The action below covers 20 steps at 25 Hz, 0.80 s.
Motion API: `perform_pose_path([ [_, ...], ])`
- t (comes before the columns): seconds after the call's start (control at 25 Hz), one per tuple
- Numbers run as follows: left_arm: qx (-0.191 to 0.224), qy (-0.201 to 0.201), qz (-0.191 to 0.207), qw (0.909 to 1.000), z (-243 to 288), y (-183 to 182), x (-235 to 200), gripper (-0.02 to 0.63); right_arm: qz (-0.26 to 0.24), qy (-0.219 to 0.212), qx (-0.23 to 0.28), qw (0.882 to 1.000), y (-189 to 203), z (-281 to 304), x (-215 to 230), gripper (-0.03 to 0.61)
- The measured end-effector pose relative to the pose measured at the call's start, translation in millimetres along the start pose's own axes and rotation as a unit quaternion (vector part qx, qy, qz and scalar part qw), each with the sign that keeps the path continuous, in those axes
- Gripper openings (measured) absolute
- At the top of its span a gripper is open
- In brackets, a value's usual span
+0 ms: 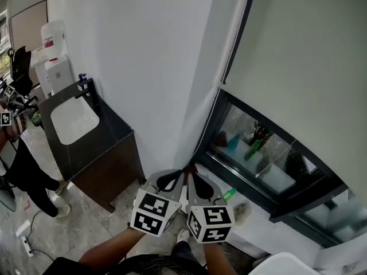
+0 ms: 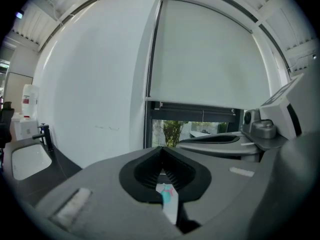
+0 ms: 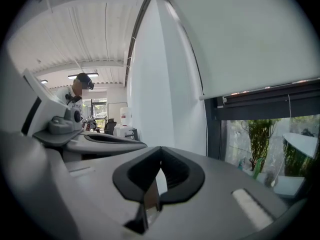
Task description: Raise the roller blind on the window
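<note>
The pale roller blind (image 1: 298,67) covers most of the window and leaves only a low glass strip (image 1: 258,148) bare. Its bottom bar (image 2: 200,102) hangs level, and its pull chain (image 1: 238,33) runs down the blind's left edge beside the white wall. My left gripper (image 1: 179,175) and right gripper (image 1: 193,175) are held side by side low in the head view, pointing at the window's lower left corner. Both are shut and hold nothing. The left gripper view has its shut jaws (image 2: 161,151) below the blind (image 2: 205,54). From the right gripper (image 3: 160,154) the chain (image 3: 206,124) shows ahead, untouched.
A dark cabinet (image 1: 114,153) with a white sink (image 1: 74,119) and a faucet (image 1: 86,87) stands left of the white wall pillar. Green and blue bottles (image 1: 254,149) stand behind the glass, and a green bottle (image 1: 229,195) lies on the white sill. A person (image 1: 23,165) stands at far left.
</note>
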<state>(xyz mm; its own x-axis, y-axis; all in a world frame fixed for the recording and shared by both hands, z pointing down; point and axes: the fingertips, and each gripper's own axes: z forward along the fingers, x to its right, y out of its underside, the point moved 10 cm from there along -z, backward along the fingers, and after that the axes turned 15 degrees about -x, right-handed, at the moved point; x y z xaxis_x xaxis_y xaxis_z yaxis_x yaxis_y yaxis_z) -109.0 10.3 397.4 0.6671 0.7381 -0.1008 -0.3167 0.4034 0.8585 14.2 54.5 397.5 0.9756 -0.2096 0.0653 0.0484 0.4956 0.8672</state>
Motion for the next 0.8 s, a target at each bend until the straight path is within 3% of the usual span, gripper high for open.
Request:
perform_pose_path([
  [0.44,0.034,-0.031,-0.016,0.9988,57,-70,-9,-0.003,-0.059,-0.046,0.032,0.997,-69,40,81,0.003],
  [0.8,0.062,-0.042,-0.05,0.996,92,-116,-21,-0.002,-0.123,-0.101,0.048,0.986,-128,74,129,0.005],
])
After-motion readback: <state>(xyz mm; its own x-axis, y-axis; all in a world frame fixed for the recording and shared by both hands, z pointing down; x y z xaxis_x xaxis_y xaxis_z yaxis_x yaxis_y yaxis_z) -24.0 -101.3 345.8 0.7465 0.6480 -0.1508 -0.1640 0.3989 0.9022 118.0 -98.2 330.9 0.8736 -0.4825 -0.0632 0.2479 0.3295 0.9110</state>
